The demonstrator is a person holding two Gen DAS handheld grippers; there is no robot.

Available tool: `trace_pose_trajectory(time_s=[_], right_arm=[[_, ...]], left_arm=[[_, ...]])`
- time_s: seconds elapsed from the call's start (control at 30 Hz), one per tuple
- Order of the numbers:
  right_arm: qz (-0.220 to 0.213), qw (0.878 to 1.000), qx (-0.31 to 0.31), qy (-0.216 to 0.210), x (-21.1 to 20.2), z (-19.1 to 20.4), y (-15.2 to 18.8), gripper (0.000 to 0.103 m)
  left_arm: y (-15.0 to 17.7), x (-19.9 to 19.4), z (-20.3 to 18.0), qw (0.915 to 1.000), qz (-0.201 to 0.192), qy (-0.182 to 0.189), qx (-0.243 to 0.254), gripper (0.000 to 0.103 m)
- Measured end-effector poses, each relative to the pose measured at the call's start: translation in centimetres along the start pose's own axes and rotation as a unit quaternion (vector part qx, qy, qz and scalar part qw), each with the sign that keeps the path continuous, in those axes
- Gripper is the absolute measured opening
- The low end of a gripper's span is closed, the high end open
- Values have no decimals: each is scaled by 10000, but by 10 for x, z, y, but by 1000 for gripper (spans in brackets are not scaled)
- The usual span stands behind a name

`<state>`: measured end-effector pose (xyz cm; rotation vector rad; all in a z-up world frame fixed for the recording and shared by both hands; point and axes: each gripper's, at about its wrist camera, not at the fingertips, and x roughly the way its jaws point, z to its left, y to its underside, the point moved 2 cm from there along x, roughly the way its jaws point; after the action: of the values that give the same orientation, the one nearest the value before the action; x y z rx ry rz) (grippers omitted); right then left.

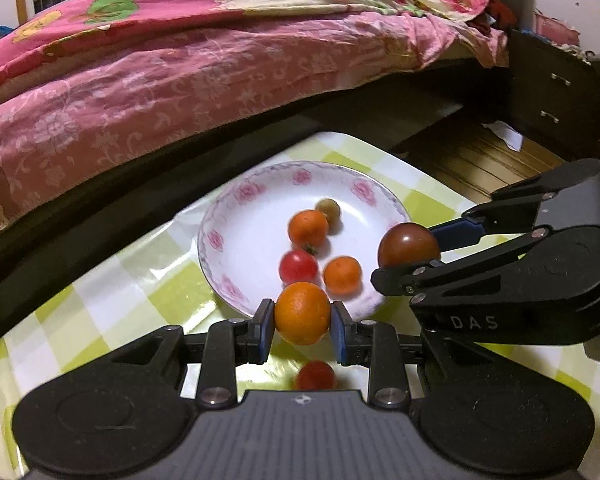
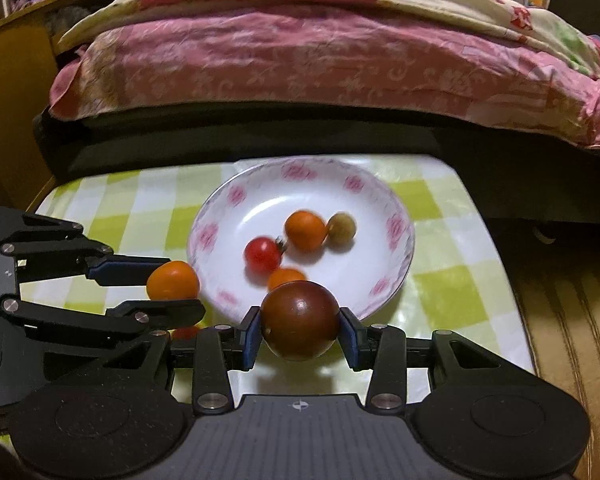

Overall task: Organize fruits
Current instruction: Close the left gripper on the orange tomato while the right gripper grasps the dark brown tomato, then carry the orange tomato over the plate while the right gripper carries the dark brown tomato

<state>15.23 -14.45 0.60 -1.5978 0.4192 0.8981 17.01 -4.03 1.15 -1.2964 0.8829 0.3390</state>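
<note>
Home bedroom: bed (image 1: 180,92) with pink floral quilt (image 2: 340,64), dark nightstand (image 1: 556,96), checked tablecloth (image 2: 440,280).

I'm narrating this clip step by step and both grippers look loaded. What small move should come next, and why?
Probably carry the orange fruit in the left gripper forward over the plate rim. It is clamped at the near rim, and the right gripper holds its dark tomato just short too.

Your left gripper (image 1: 302,314) has its blue pads clamped from either side on an orange fruit (image 1: 302,313), fingers level. Your right gripper (image 2: 300,326) sits just beside it on the right, angled in toward the left one, pads pressed against a dark brown-red fruit (image 2: 300,320)
</note>
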Motion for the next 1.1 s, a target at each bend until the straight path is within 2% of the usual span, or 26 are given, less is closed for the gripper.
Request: trace_pose_trajectory(time_s=[0.3, 0.67, 1.1], right_arm=[[-192, 9994, 89, 288, 16, -4, -10, 37], [-321, 9987, -122, 389, 30, -5, -18, 37], [-290, 9986, 8, 449, 44, -17, -16, 37]], left_arm=[[-10, 17, 6, 9999, -26, -104, 1, 36], [-11, 34, 10, 9998, 45, -176, -20, 37], [-9, 42, 15, 9997, 110, -191, -99, 37]])
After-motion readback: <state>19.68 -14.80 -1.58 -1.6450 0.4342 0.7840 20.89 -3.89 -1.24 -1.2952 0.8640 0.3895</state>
